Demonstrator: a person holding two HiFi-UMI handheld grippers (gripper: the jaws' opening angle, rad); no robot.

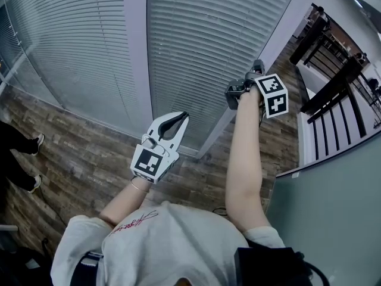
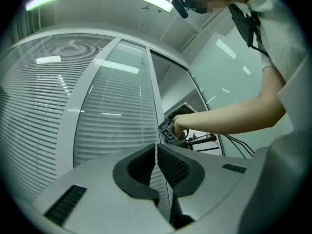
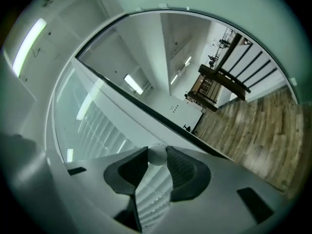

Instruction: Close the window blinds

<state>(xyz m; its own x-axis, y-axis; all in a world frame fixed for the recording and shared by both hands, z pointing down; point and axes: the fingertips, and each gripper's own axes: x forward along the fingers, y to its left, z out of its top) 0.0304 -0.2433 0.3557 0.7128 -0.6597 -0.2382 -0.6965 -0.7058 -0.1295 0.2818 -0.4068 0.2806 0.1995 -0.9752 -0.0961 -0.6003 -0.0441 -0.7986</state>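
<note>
Knob point(image 3: 157, 155) between right gripper point(image 3: 157, 153) jaws

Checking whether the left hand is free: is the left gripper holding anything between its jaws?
No: on the left gripper the jaws meet with nothing between them, only the window blinds beyond.

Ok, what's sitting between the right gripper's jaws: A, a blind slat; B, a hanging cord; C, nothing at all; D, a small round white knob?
D: in the right gripper view, the right gripper has its jaws closed on a small round white knob at their tips.
</note>
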